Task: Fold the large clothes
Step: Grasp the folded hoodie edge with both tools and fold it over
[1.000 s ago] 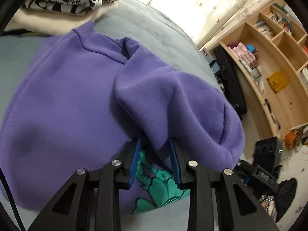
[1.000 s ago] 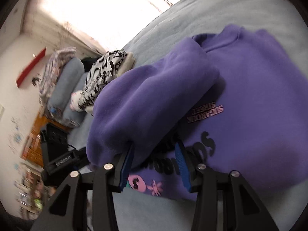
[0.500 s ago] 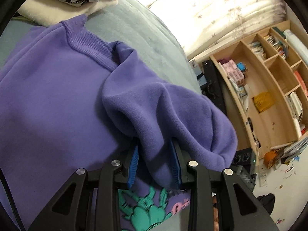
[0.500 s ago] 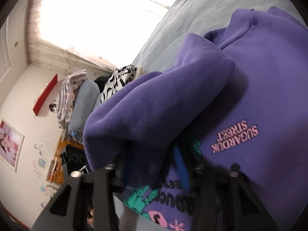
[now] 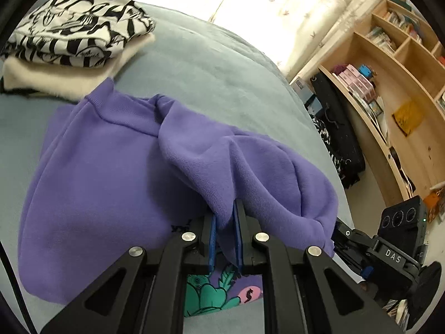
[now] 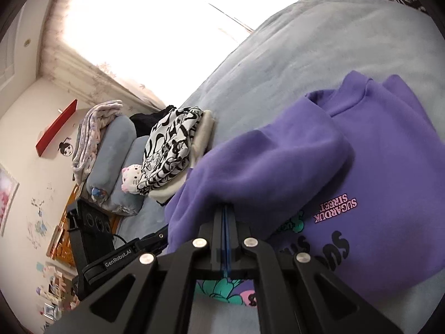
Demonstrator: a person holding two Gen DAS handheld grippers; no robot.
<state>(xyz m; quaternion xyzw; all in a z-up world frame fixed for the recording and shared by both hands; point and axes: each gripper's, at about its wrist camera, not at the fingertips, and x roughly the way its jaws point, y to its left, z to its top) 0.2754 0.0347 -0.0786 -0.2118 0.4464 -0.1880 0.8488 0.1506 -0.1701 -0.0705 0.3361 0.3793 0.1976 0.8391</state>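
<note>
A purple sweatshirt [image 5: 97,181] with a printed front [image 6: 389,167] lies on the grey-blue bed [image 5: 208,69]. My left gripper [image 5: 225,214] is closing its jaws, and the blue pads pinch a raised fold of the purple sleeve [image 5: 250,161] between them. That fold is lifted off the sweatshirt's body and drapes to the right. In the right wrist view my right gripper [image 6: 225,208] is shut on the edge of the other folded-over sleeve [image 6: 264,167], with its pads pressed together. The teal and pink print shows under both grippers.
A folded black-and-white garment [image 5: 75,36] lies on a cream one at the far left of the bed. Pillows [image 6: 116,150] and a plush toy [image 6: 130,179] sit beyond them. A wooden bookshelf [image 5: 389,83] and black bags [image 5: 339,133] stand off the bed's right side.
Both grippers went from open around the sleeve folds to closed on them. Both have risen and pulled back, lifting the purple fabric off the sweatshirt's front.
</note>
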